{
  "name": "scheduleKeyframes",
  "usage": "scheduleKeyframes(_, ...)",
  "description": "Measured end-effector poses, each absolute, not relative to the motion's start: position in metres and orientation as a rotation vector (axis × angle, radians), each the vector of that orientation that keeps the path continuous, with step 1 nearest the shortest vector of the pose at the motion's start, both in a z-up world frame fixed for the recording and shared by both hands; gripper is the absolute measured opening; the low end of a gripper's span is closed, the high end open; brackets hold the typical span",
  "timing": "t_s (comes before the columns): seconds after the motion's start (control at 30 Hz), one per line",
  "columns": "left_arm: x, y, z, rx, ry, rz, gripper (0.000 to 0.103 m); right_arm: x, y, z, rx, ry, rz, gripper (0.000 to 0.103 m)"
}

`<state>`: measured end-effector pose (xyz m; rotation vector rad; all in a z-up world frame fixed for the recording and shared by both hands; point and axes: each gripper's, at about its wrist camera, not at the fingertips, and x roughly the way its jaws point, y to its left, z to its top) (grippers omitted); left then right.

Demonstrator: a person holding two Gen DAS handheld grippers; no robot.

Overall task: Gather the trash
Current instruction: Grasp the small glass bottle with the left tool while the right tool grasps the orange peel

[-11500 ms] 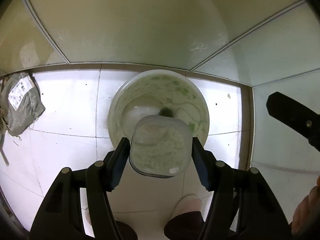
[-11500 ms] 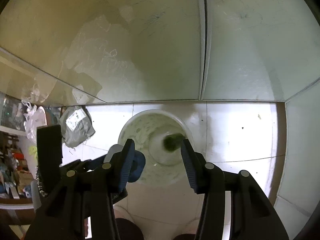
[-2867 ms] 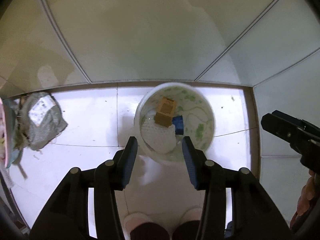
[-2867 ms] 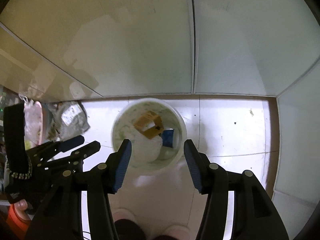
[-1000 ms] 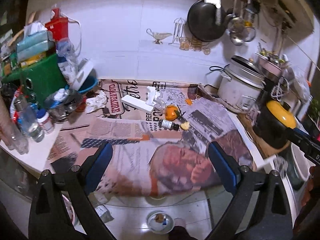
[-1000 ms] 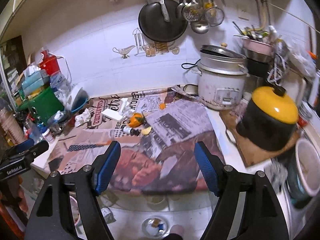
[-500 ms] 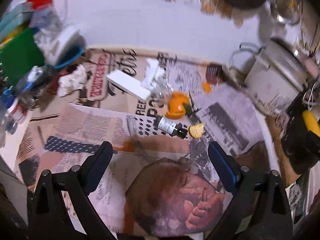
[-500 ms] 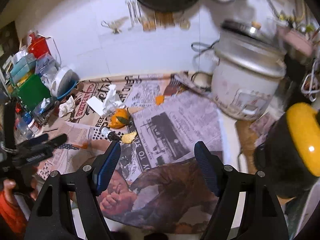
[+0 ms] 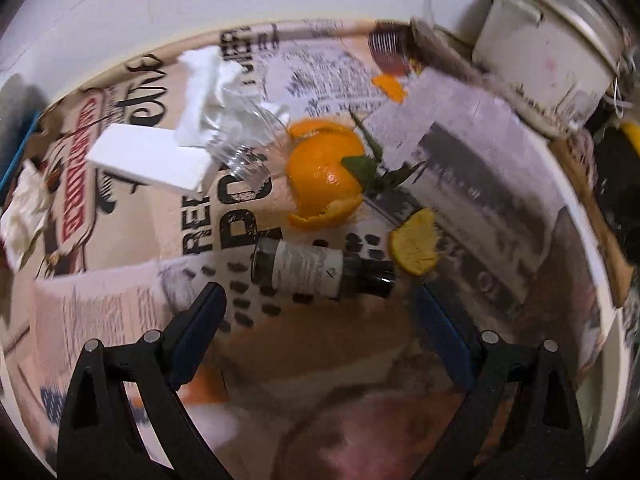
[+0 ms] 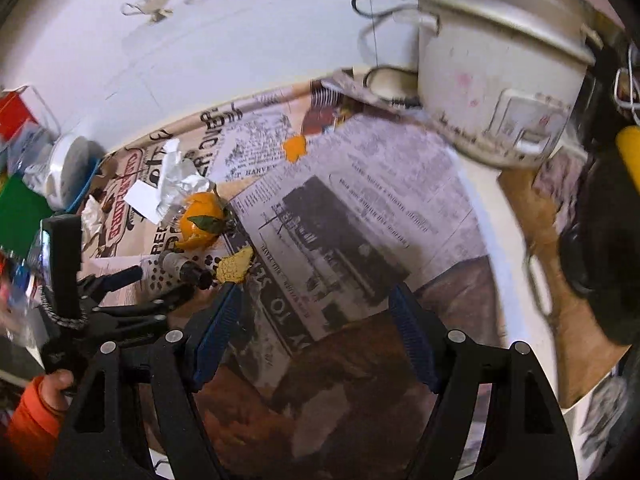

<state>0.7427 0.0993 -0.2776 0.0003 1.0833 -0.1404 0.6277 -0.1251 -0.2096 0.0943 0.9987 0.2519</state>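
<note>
my left gripper [image 9: 318,304] stands with jaws wide apart, nothing between the pads, angled down over the newspaper [image 9: 472,184] on the counter. just beyond its fingertips lies a small dark bottle [image 9: 316,268] on its side, white label up. touching the bottle's cap end is a yellow peel piece [image 9: 414,246]. past that, orange peel with green leaves [image 9: 326,172]. farther: a clear crumpled plastic [image 9: 240,136], a white box [image 9: 148,156], white tissue [image 9: 200,80]. my right gripper [image 10: 316,294] is also spread, empty, over the newspaper. rice cooker [image 10: 500,80] at the back.
</note>
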Motion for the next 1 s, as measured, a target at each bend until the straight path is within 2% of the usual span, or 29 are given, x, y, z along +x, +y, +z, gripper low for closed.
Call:
scheduleKeyframes(0.1,0.753,0.097,-0.287,0.010,1.090,-0.177,0.095,0.638,-0.114,-0.220,0.074,1.020,0.245,0.073)
scheduleKeyframes(0.17,0.758,0.095,-0.292,0.017,1.091,-0.205,0.081,0.644,-0.108,-0.227,0.066,1.032,0.252,0.073)
scheduleKeyframes(0.2,0.760,0.095,-0.293,0.023,1.093,-0.212,0.080,0.646,-0.105,-0.230,0.063,1.038,0.254,0.073)
scheduleKeyframes(0.6,0.744,0.140,-0.284,-0.036,1.069,-0.126,0.079,0.680,-0.049,-0.276,0.015,1.131,0.388,0.072)
scheduleKeyframes(0.73,0.735,0.167,-0.278,-0.100,1.070,-0.067,0.079,0.687,-0.028,-0.288,-0.026,1.151,0.423,0.063)
scheduleKeyframes(1.0,0.729,0.196,-0.262,-0.163,1.028,-0.004,0.079,0.700,-0.014,-0.265,0.046,1.099,0.472,0.062)
